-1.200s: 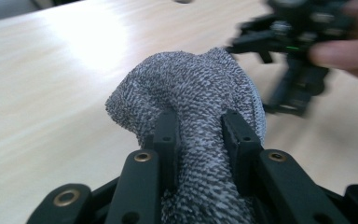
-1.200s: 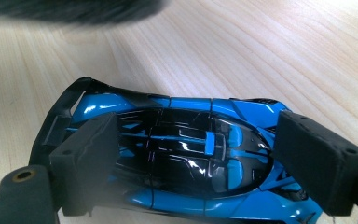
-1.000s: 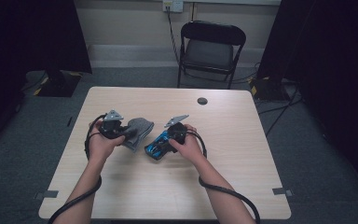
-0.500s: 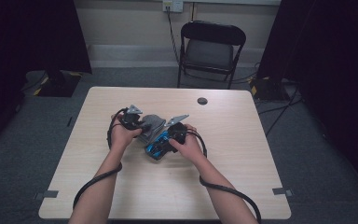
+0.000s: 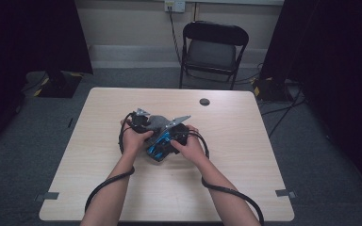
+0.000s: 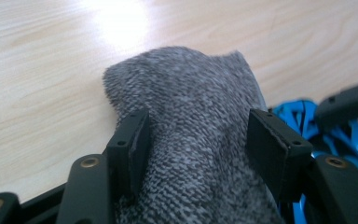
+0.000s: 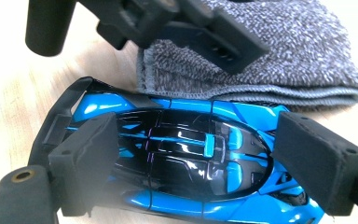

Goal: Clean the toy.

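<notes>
At mid-frame on the tabletop (image 5: 245, 155), the blue toy car (image 7: 186, 158) lies crosswise between the right gripper's (image 7: 196, 163) jaws, seemingly gripped, with the grey cloth (image 6: 191, 135) just beyond, held bunched in the left gripper's (image 6: 198, 140) jaws.

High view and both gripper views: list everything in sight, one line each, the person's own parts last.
Blue and black toy car: one, mid-table, between the right gripper's jaws.
Grey folded knit cloth: one, beside the car, between the left gripper's jaws.
Light wooden table: one, centre of room.
Small dark round disc: one, near the table's far edge.
Black folding chair: one, behind the table.
Wall outlet: one, pale, on the back wall.
Left gripper: black jaws astride the cloth.
Right gripper: black jaws astride the car.
Forearms: two, from the bottom edge.
</notes>
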A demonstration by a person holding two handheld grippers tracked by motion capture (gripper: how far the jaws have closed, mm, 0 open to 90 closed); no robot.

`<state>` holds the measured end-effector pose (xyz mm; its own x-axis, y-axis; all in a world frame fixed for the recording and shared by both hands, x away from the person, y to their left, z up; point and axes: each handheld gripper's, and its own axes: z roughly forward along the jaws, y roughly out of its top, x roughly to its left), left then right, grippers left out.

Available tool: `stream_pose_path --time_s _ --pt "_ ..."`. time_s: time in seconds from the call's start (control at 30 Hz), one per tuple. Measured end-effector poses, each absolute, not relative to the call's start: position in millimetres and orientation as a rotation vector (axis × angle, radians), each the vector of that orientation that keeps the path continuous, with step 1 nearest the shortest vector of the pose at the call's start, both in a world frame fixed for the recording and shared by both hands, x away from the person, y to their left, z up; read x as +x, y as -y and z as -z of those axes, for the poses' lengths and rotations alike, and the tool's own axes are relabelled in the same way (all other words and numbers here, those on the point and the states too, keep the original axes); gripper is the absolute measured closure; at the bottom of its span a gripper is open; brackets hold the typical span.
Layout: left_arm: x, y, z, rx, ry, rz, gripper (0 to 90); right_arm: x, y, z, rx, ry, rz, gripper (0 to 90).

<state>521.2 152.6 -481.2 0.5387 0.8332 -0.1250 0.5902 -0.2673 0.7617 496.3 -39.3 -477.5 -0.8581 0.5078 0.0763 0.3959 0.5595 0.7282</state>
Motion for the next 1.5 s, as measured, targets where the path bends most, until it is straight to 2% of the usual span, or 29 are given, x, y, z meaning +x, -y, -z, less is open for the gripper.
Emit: stream_pose_path --time_s 0.13,0.23,0.3,0.43,0.63,1.5 --pt "523 -148 487 2.016 -1.164 -0.4 47.7 497 40 477 0.768 -2.649 -1.177 13.8" --pt "524 -148 489 2.035 -1.152 -0.389 55.3 497 39 477 0.768 -2.649 -1.176 13.8" --pt "522 -148 489 2.029 -1.147 -0.369 63.6 497 39 477 0.769 -2.648 -1.177 13.8" --pt "519 -150 489 2.06 -1.113 -0.34 71.4 497 39 478 0.769 -2.647 -1.18 13.8" --pt "515 -156 483 2.159 -1.012 -0.315 73.0 497 39 477 0.771 -2.651 -1.172 13.8" --pt "489 -185 480 2.193 -0.959 -0.259 73.0 497 39 477 0.77 -2.649 -1.175 13.8"
